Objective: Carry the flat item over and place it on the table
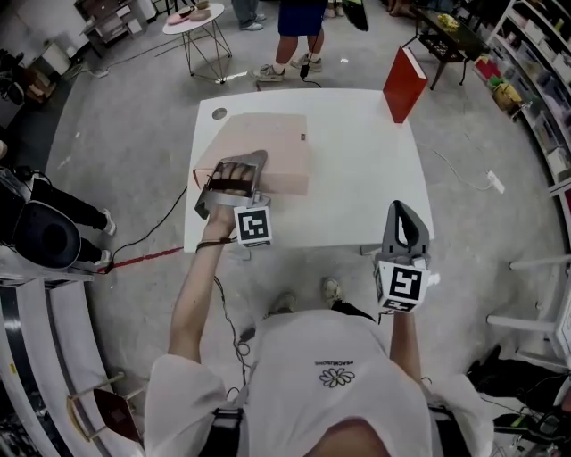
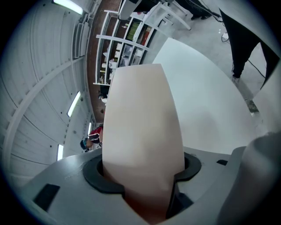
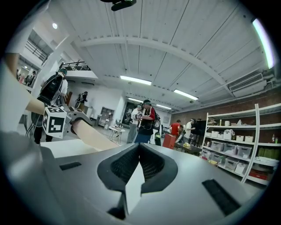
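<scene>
I see my white short-sleeved T-shirt [image 1: 303,357], a small flower logo [image 1: 337,377] on its chest. The left gripper [image 1: 234,171] and right gripper [image 1: 399,209] are matte grey with black pads [image 3: 120,166]. Each bears a white cube [image 1: 253,225] printed with black squares. A thin black cable [image 1: 228,312] hangs by my left arm.

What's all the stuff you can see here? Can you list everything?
Table: one, white, in the middle.
Flat box: one, beige, over the table's left side.
Upright box: one, red, on the table's far right corner.
Round side table: one, pale, on the floor far back.
Shelves: several, white, along the right side.
Standing person: one, blue shorts, beyond the table.
Left gripper: one, grey, shut on the flat box's near edge.
Right gripper: one, grey, shut, empty, at the table's near right edge.
</scene>
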